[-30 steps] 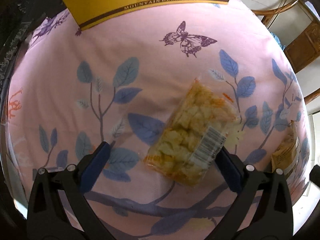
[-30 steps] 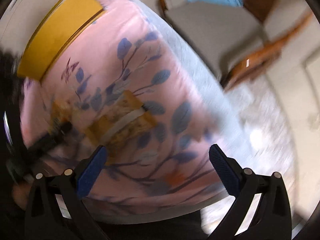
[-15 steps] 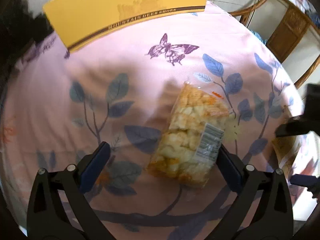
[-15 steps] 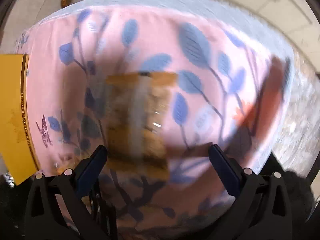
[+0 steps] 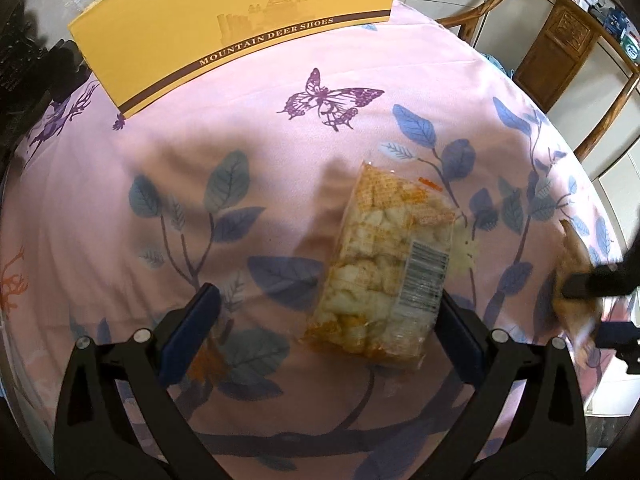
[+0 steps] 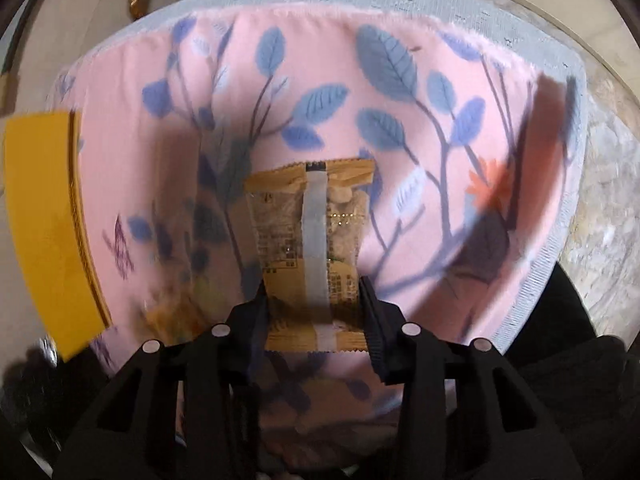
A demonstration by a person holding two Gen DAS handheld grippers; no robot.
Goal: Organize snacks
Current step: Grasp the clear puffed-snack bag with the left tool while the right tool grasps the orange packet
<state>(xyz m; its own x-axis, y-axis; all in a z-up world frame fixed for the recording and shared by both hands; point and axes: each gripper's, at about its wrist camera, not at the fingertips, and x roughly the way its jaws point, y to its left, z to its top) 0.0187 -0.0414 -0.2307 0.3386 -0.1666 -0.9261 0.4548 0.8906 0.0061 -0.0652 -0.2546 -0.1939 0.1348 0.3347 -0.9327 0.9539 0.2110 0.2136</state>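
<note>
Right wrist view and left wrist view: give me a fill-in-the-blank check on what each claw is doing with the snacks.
1. The right claw is shut on the tan ____ packet.
2. The left claw stands ____ around the clear cracker bag.
3. The yellow box reads Mountain Deer ____.
4. A purple ____ is printed on the pink tablecloth.

Missing words: snack; open; Shoes; butterfly

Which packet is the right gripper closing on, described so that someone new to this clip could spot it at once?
Start at the yellow shoe box at the far edge of the pink leaf-print tablecloth. Nearer lie two packets. The right gripper is shut on the tan snack packet, marked by a pale strip down its middle; the clear puffed-snack bag bears a barcode label and lies between the open left gripper fingers.
</note>
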